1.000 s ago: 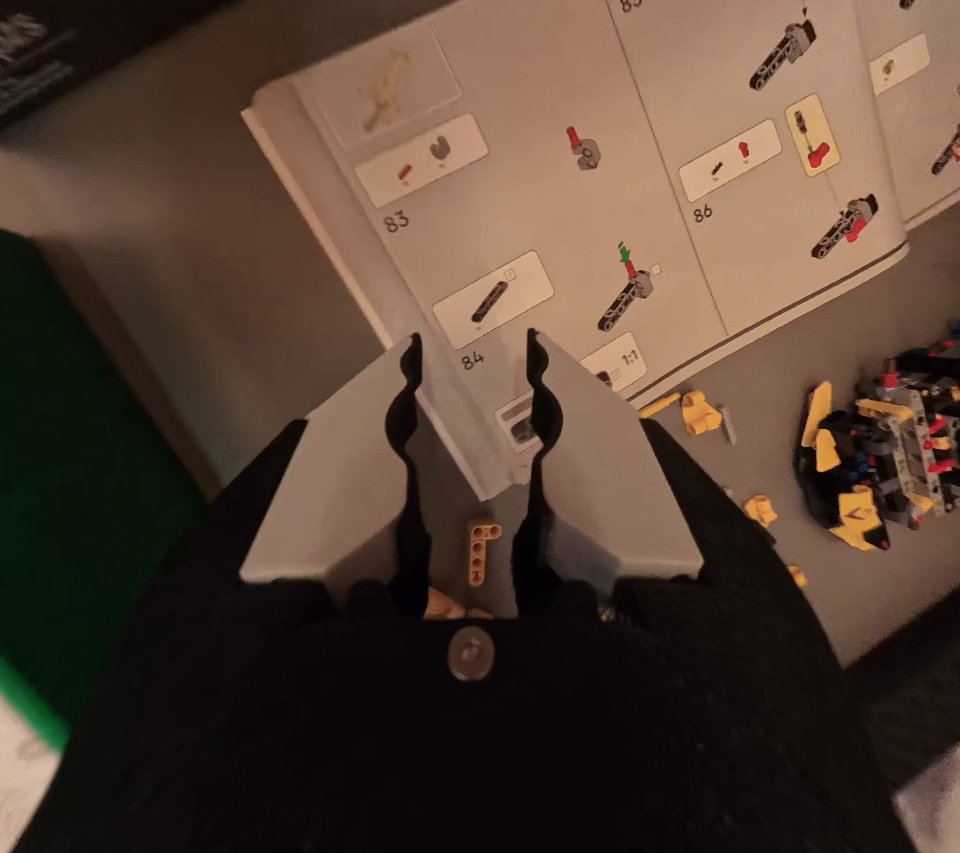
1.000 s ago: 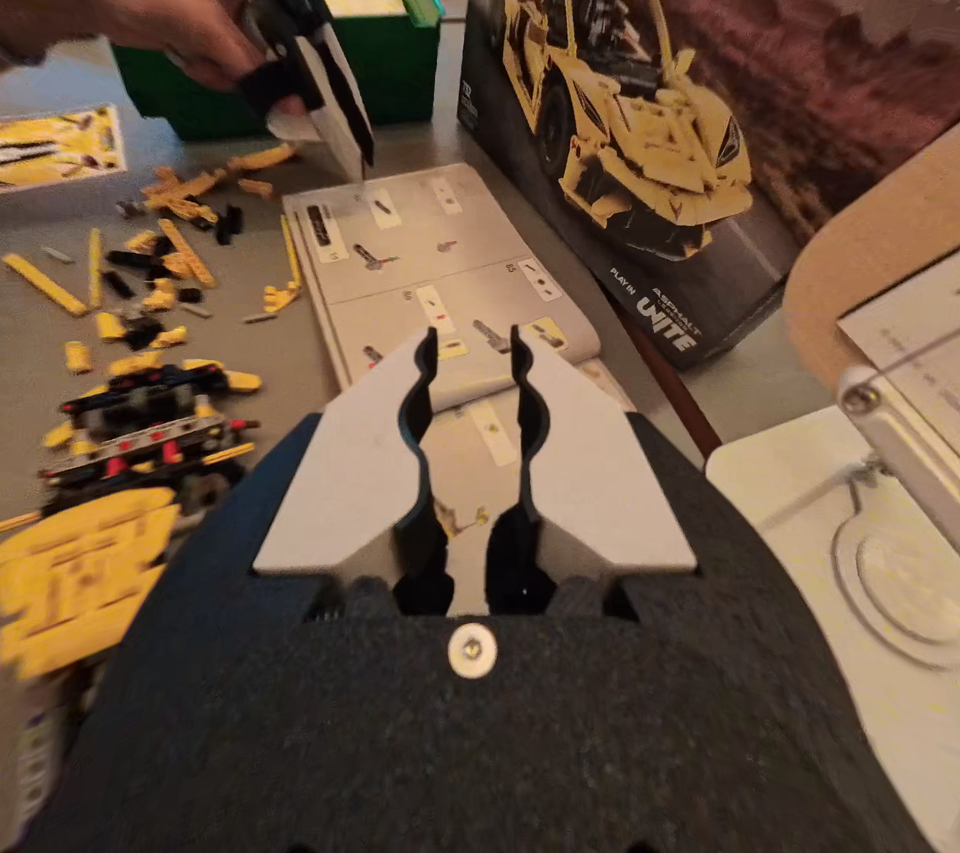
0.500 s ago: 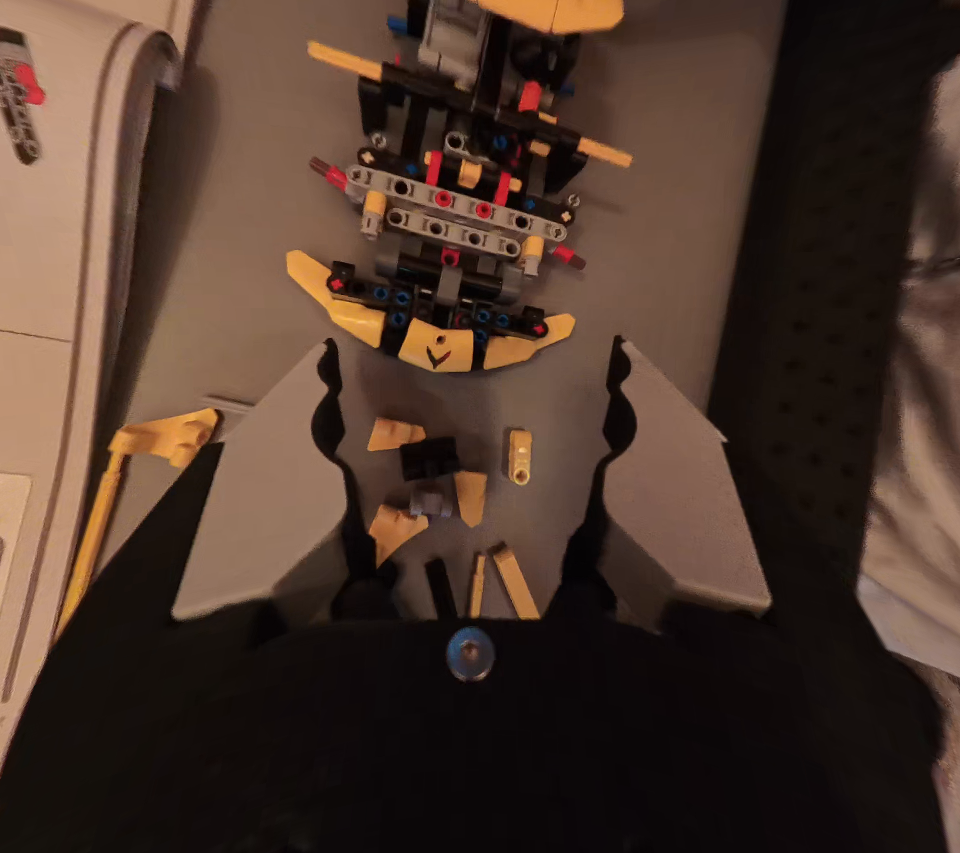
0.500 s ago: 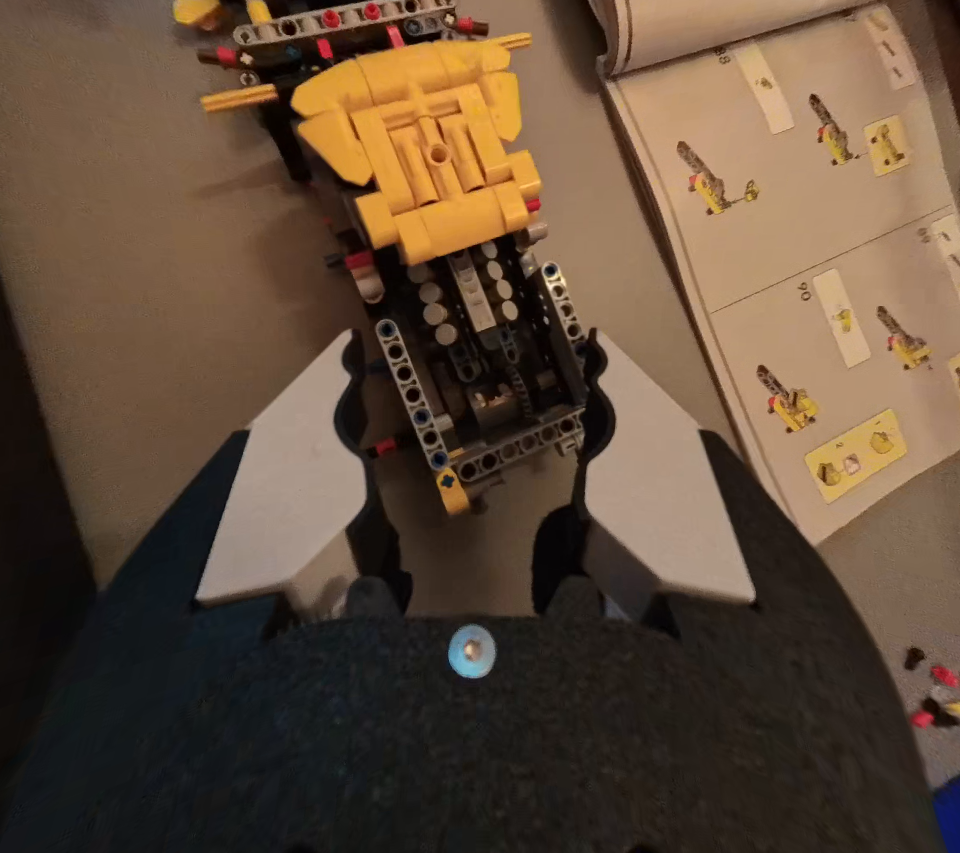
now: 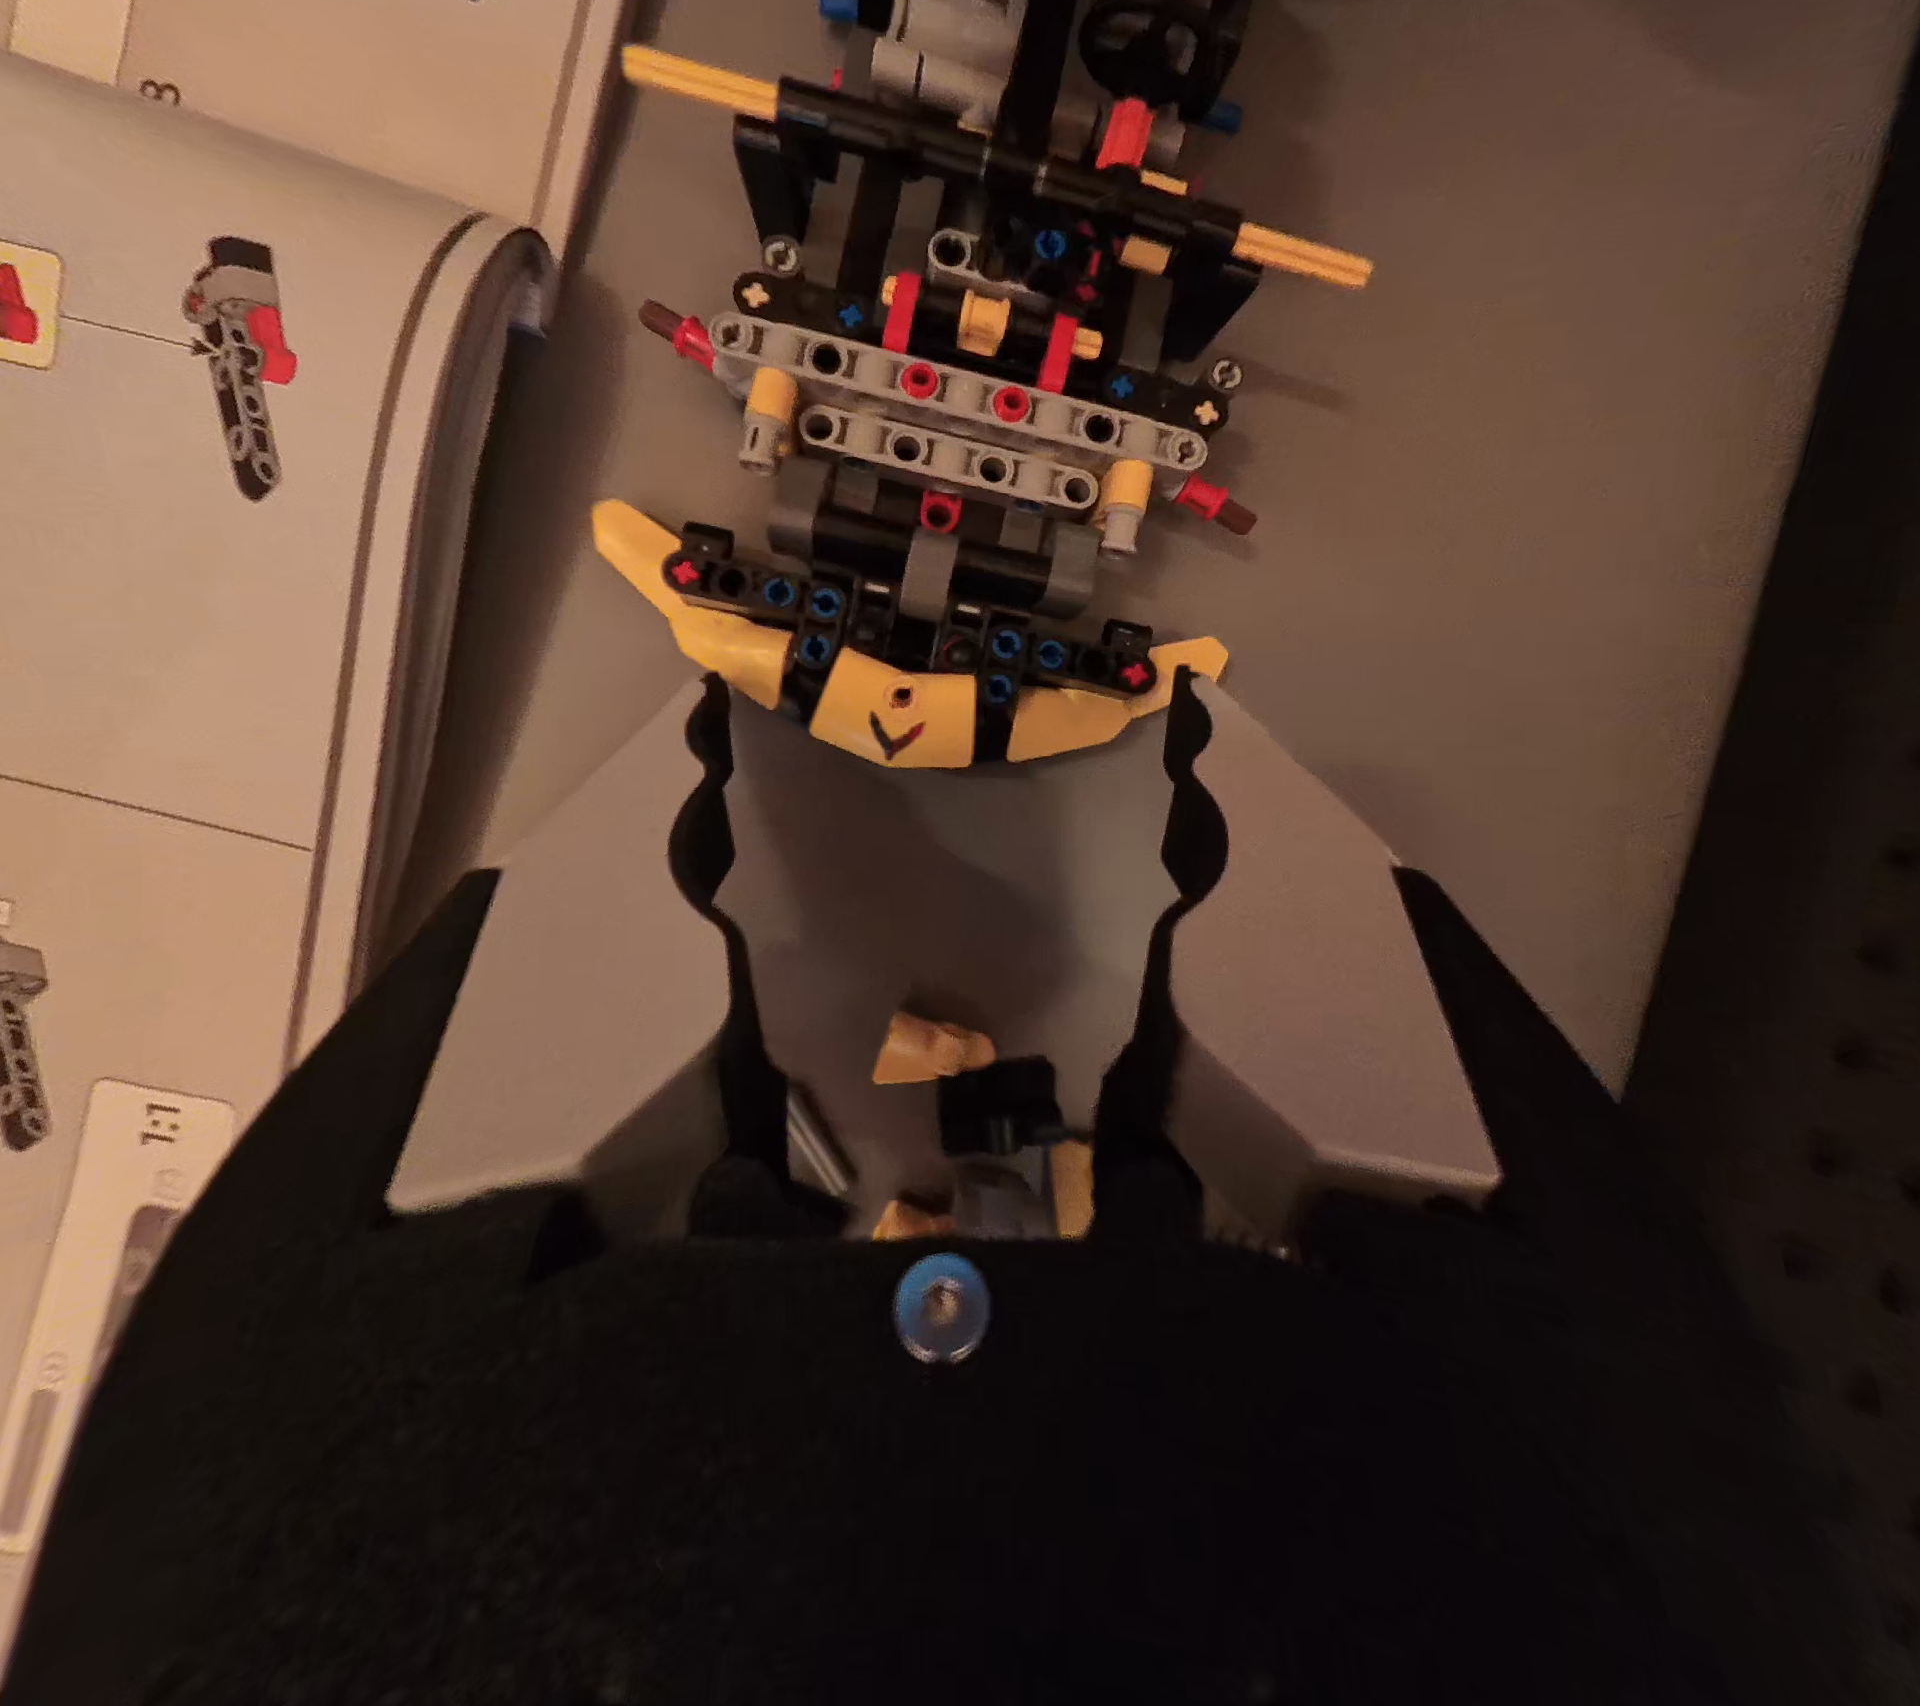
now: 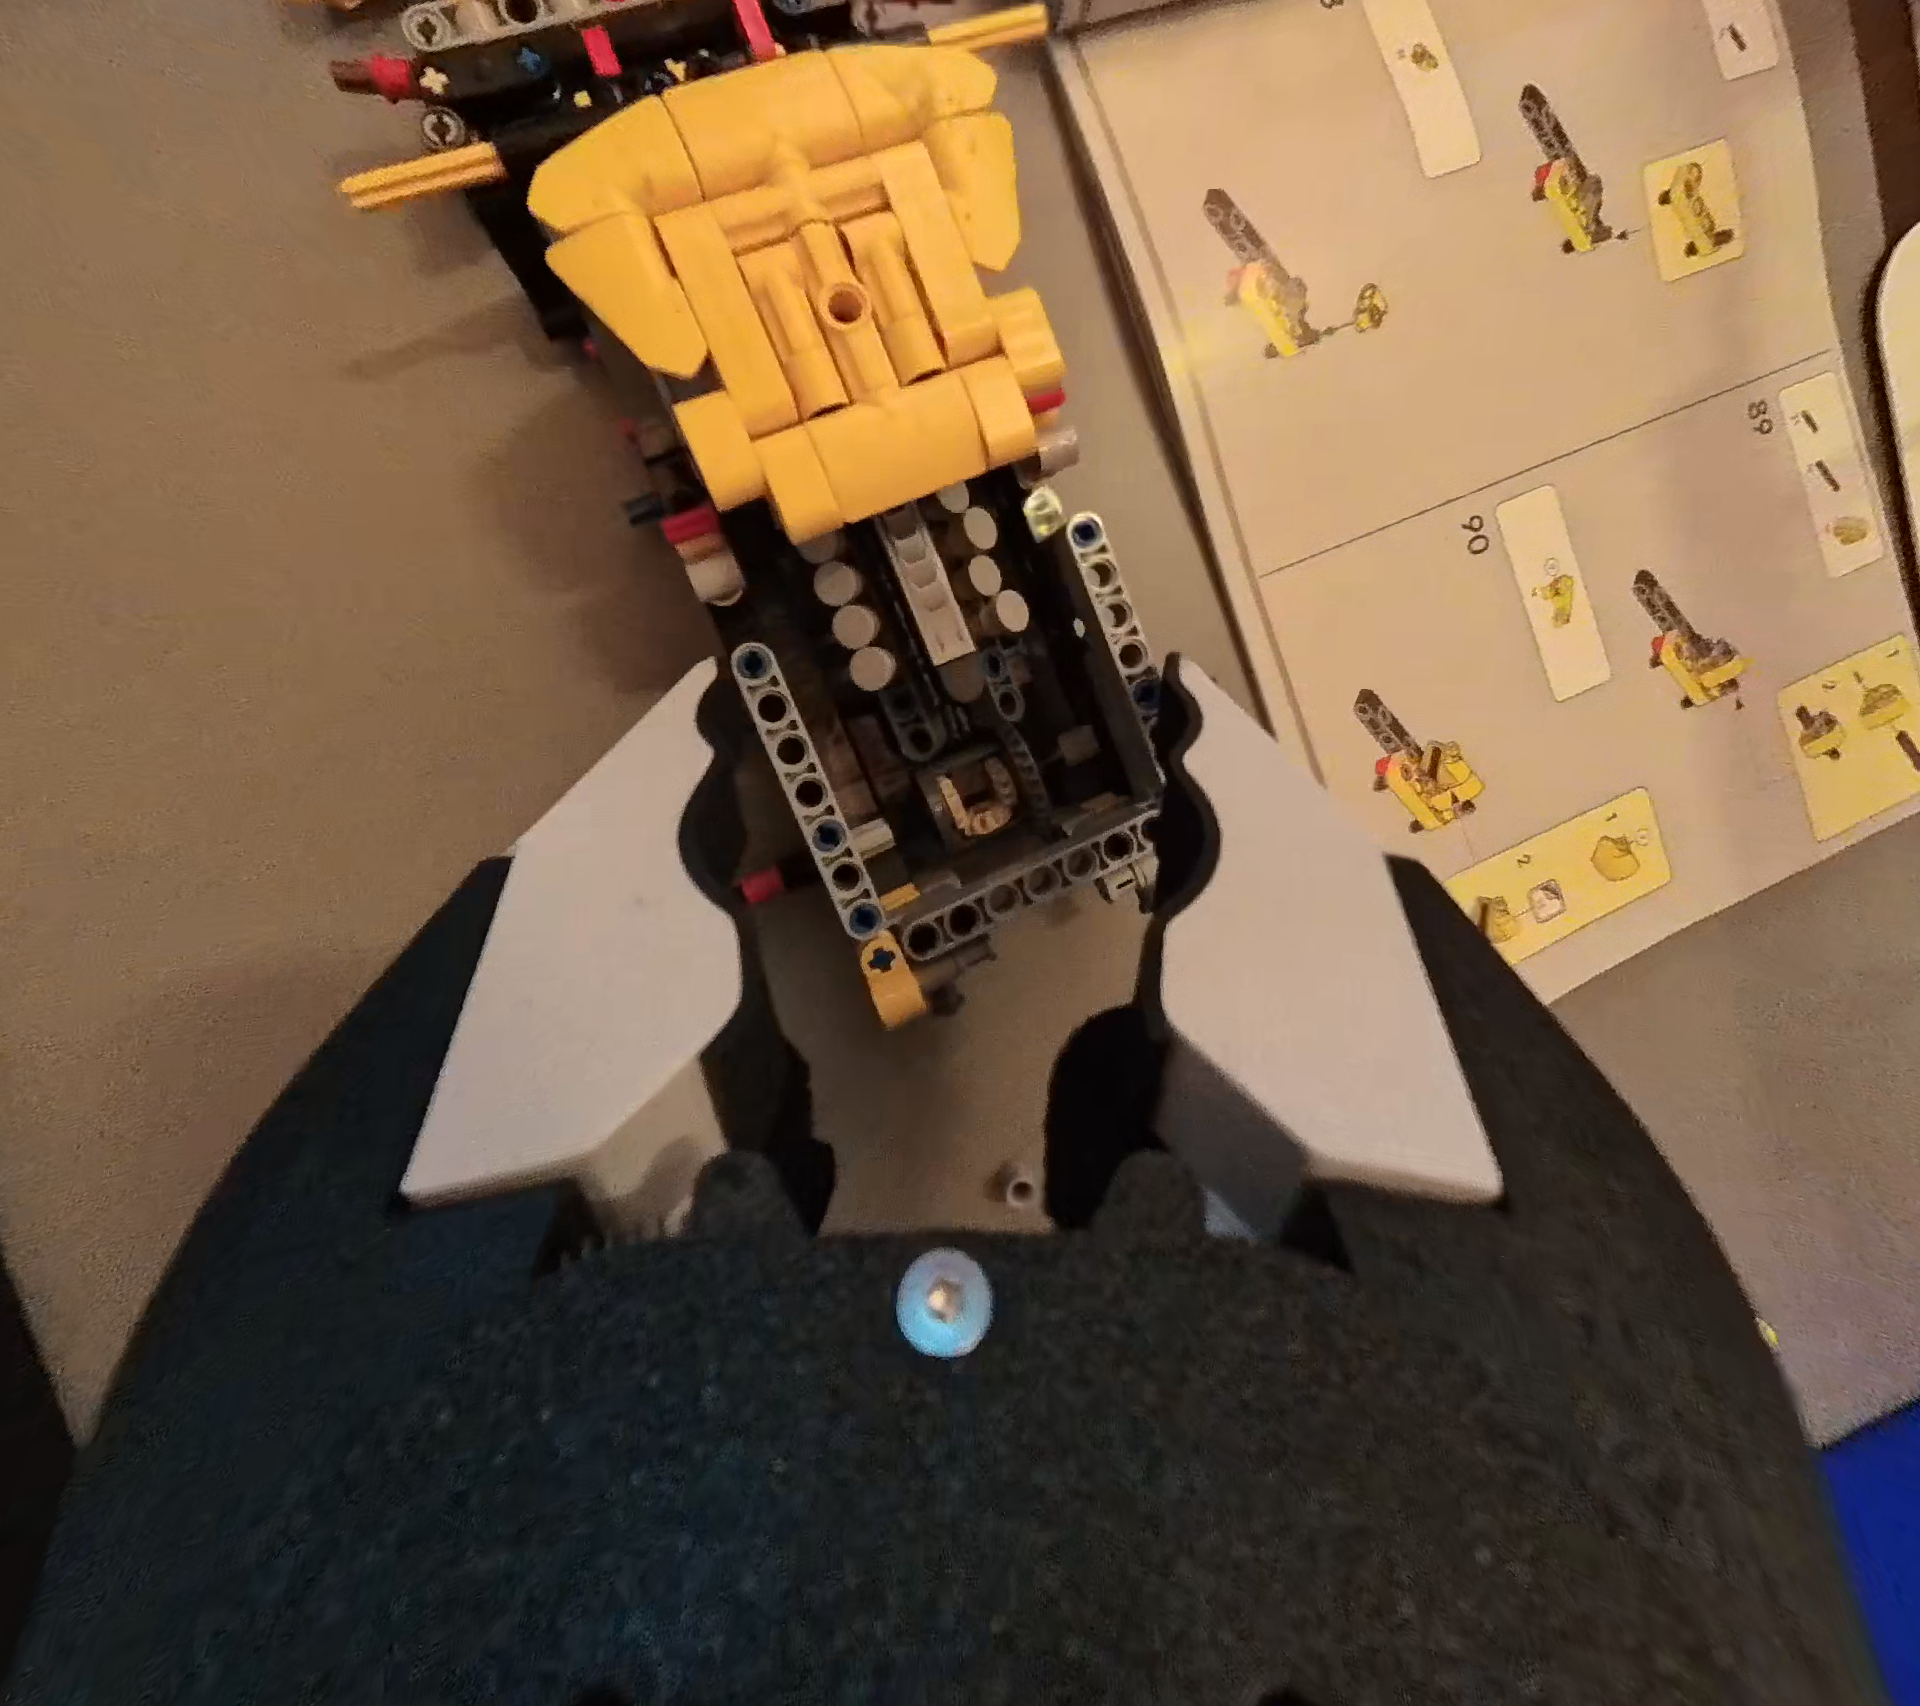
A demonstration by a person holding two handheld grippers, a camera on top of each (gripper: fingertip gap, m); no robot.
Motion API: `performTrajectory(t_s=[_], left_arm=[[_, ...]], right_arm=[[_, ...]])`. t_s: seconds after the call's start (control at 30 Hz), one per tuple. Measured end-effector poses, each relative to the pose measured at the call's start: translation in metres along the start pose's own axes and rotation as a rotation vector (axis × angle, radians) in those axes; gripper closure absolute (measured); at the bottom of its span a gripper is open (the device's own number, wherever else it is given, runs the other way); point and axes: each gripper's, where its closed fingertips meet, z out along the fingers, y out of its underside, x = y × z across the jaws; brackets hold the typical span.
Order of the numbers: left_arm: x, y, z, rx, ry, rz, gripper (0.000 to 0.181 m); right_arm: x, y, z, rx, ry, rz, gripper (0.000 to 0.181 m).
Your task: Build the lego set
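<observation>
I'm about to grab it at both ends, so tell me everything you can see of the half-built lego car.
The half-built lego car lies flat on the grey table, beside the open instruction booklet. Plastic: yellow roof panels over a black and grey beam frame with red and blue pins. Its yellow nose points at the open left claw. The open right claw straddles the bare grey rear frame; contact is unclear.

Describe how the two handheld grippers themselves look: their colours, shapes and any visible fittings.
Both look alike. The left gripper and the right gripper each have two light grey wedge-shaped fingers lined with wavy black inner pads, set on a dark, rough-textured body with one round silver screw. No cables, markings or sleeves show.
</observation>
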Motion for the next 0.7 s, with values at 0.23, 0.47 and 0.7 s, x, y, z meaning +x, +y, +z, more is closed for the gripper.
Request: performTrajectory(t_s=[0.23,0.47,0.7], left_arm=[[-0.003,0.001,-0.003,0.031,0.005,-0.052,0.100],[-0.013,0.022,-0.092,0.493,-0.185,-0.428,0.108],[-0.043,0.070,-0.152,0.599,-0.646,-0.446,0.111]], right_arm=[[-0.002,-0.005,-0.004,0.049,0.006,0.017,0.102],[-0.022,-0.049,-0.075,0.491,0.108,0.300,0.104],[-0.056,-0.099,-0.057,0.774,0.166,0.449,0.114]])
